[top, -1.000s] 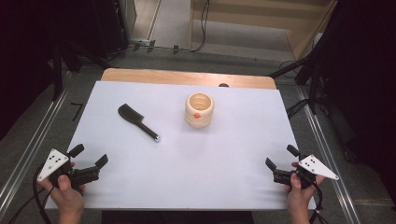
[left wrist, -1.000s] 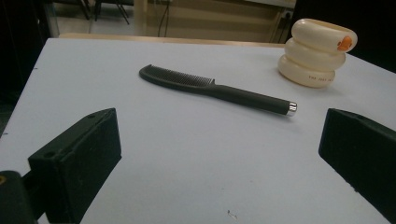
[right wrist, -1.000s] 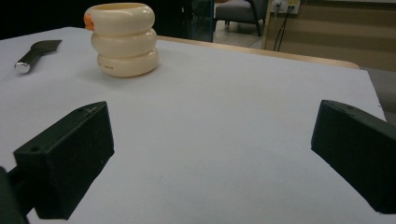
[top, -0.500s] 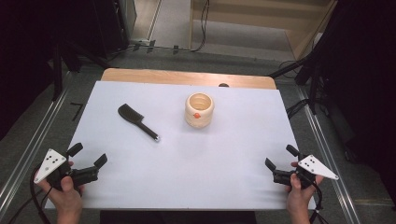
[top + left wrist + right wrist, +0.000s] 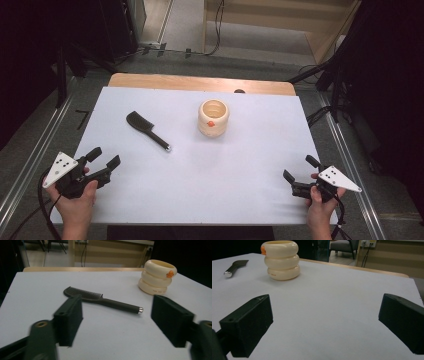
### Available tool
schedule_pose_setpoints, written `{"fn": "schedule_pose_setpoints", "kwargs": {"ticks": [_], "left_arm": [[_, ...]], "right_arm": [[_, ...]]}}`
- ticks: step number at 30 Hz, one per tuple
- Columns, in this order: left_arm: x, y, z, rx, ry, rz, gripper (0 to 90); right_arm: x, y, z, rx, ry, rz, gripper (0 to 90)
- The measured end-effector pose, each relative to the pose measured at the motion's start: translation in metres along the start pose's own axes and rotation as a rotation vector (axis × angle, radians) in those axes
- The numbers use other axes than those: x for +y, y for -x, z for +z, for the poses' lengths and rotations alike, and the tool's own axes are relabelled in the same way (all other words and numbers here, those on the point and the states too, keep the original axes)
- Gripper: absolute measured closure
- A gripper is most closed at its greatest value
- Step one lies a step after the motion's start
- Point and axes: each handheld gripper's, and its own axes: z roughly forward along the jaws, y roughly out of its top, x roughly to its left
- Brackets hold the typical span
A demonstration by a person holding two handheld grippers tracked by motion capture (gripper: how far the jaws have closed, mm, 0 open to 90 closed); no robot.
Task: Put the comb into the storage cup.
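Note:
A black comb (image 5: 147,131) lies on the white table cover (image 5: 225,195), left of the middle, its handle pointing toward me and to the right. A cream ringed cup (image 5: 213,117) with an orange mark stands upright near the centre back. My left gripper (image 5: 105,156) hovers at the front left, aimed at the comb (image 5: 100,298) and well short of it. Its jaws have just been closing, with nothing between them, and a wide gap is left. My right gripper (image 5: 298,167) rests open at the front right, facing the cup (image 5: 282,260) from afar.
A wooden strip (image 5: 200,82) edges the table's far side. Metal rails (image 5: 30,165) run along both sides. Dark stands and cables (image 5: 325,75) crowd the floor beyond the table.
My left hand has lifted a little and its jaws now stand closer together. The right hand, comb and cup have not moved.

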Motion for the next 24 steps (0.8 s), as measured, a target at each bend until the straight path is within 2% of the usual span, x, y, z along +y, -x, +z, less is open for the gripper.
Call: {"fn": "schedule_pose_setpoints", "kwargs": {"ticks": [1,3,5,6,7,9,10,13,14,17,18,24], "left_arm": [[0.003,0.002,0.004,-0.006,-0.022,0.003,41.1],[0.005,0.003,0.005,-0.008,-0.031,0.003,57.6],[0.009,0.003,0.009,-0.029,-0.048,0.004,60.7],[0.011,0.003,0.01,-0.041,-0.05,0.008,63.9],[0.016,0.003,0.012,-0.057,-0.059,0.01,71.8],[0.019,0.003,0.013,-0.071,-0.065,0.018,73.6],[0.024,0.005,0.016,-0.09,-0.081,0.022,78.7],[0.03,0.007,0.02,-0.1,-0.097,0.039,82.0],[0.035,0.011,0.023,-0.064,-0.109,0.071,81.9],[0.039,0.013,0.027,-0.08,-0.123,0.081,84.8],[0.042,0.015,0.031,-0.078,-0.137,0.096,84.9],[0.049,0.019,0.044,-0.081,-0.175,0.116,89.4]], "right_arm": [[0.0,0.0,0.0,0.0,-0.003,-0.002,0.0],[0.0,0.0,0.0,0.0,-0.005,-0.002,0.0],[0.0,0.0,0.0,-0.001,-0.004,-0.002,0.0],[0.0,0.0,0.001,-0.001,-0.005,-0.003,0.0],[0.0,0.0,0.001,-0.003,-0.007,-0.005,0.0],[0.0,0.0,0.001,-0.003,-0.007,-0.004,0.0],[0.0,0.0,0.001,-0.004,-0.008,-0.004,0.0],[0.0,-0.001,0.001,-0.004,-0.009,-0.003,0.0],[0.0,-0.001,0.001,-0.001,-0.008,-0.002,0.0],[0.0,-0.001,0.001,-0.001,-0.011,-0.003,0.0],[0.0,-0.001,0.002,0.0,-0.014,-0.008,0.0],[0.0,-0.001,0.002,0.0,-0.014,-0.014,0.0]]}}
